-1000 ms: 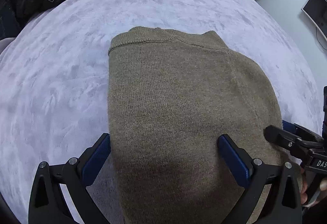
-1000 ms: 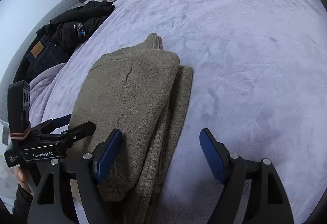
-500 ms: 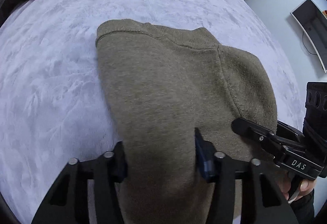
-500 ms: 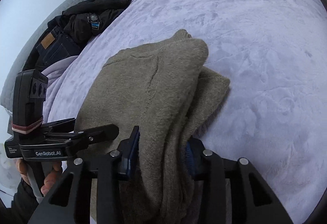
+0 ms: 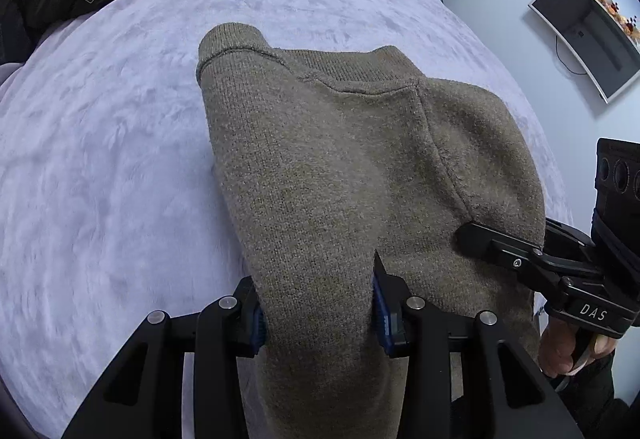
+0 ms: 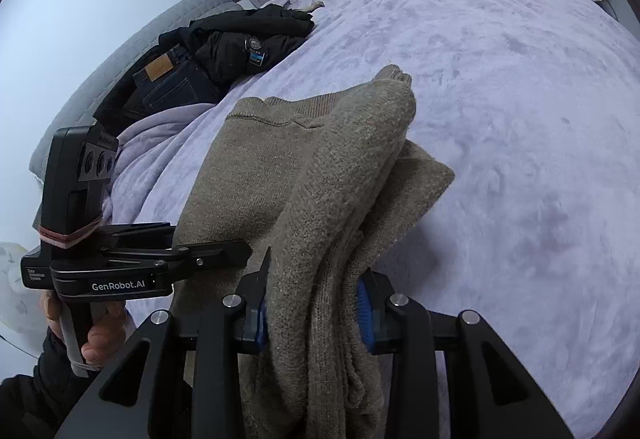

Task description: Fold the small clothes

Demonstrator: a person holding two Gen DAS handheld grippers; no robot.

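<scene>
Left wrist view: my left gripper (image 5: 318, 313) is closing on the sweater's (image 5: 340, 167) near edge, the right gripper (image 6: 314, 313) likewise; its length runs away across the bed (image 5: 120, 159).

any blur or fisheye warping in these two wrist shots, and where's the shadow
Left wrist view: strong fisheye bulge on the bed cover, motion smear along its lower left edge, soft shadow on the sweater just ahead of the left gripper. Right wrist view: same warping, curtain lines bowed, sweater sharp, dark corners.
</scene>
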